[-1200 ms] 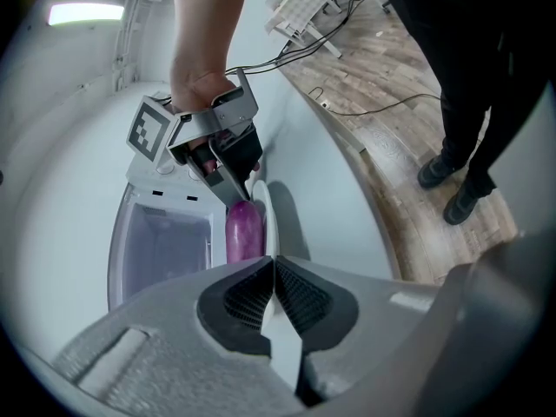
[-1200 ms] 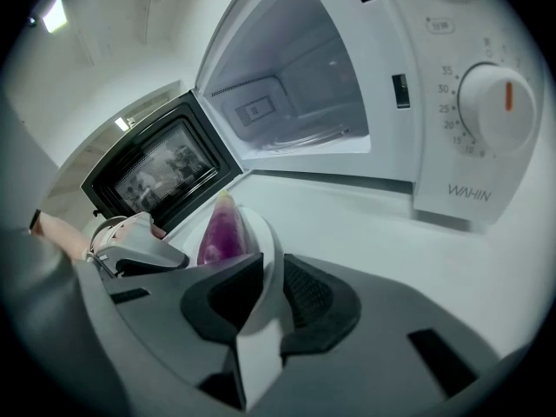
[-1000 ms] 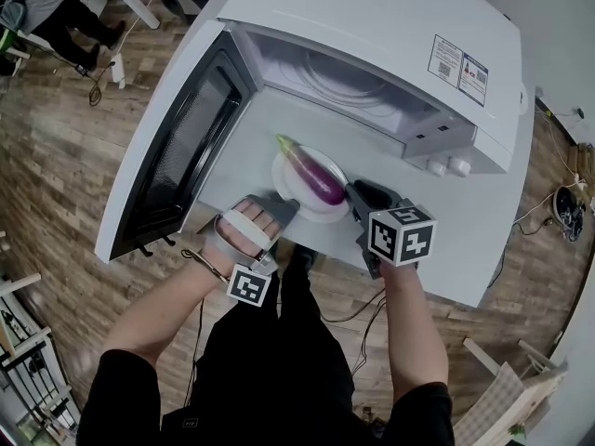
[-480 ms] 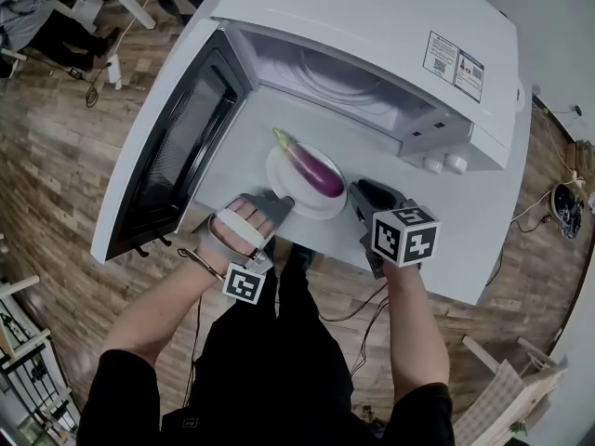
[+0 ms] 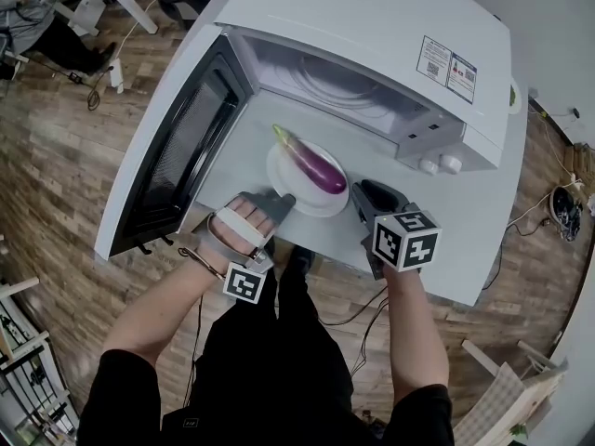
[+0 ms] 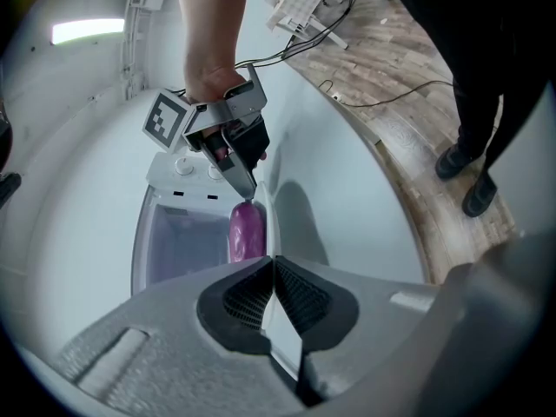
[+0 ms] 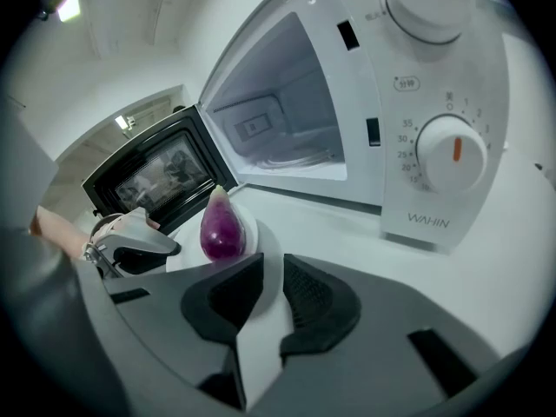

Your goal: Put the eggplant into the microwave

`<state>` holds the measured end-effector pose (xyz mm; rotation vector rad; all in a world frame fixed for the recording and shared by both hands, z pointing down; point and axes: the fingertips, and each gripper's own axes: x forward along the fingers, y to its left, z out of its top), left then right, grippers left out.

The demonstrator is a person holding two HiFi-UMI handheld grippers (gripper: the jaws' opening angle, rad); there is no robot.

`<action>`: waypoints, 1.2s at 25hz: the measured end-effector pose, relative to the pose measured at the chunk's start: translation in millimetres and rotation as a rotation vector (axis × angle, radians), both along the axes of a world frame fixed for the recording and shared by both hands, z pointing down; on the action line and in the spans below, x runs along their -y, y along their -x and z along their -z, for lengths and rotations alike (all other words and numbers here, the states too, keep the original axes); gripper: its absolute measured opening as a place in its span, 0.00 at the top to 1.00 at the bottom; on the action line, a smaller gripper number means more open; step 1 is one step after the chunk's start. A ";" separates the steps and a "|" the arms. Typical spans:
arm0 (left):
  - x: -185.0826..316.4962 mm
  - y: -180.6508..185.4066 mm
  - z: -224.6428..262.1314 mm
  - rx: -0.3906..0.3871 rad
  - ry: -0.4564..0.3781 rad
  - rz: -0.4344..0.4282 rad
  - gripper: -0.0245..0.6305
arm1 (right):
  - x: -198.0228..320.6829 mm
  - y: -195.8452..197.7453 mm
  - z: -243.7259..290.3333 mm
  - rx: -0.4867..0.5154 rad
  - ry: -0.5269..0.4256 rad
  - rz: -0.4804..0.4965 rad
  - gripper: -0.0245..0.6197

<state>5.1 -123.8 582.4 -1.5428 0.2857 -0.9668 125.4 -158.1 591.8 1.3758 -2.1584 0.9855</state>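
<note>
With my left claw (image 5: 281, 202) and right claw (image 5: 357, 194) each pinched shut on opposite rims of the plate (image 5: 307, 205) near the desk's (image 5: 483, 240) front edge, I judge that an uneven lift could roll the loose eggplant (image 5: 314, 165) off short of the open microwave (image 5: 372, 26).

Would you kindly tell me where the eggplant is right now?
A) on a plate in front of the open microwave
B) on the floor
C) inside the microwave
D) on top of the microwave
A: the eggplant lies on the plate, just outside the open microwave, whose cavity holds no eggplant.
</note>
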 end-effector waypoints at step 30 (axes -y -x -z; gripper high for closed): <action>55.6 -43.4 83.9 -0.096 -0.126 0.061 0.94 | -0.8 -27.4 106.8 0.050 -0.326 -0.051 0.86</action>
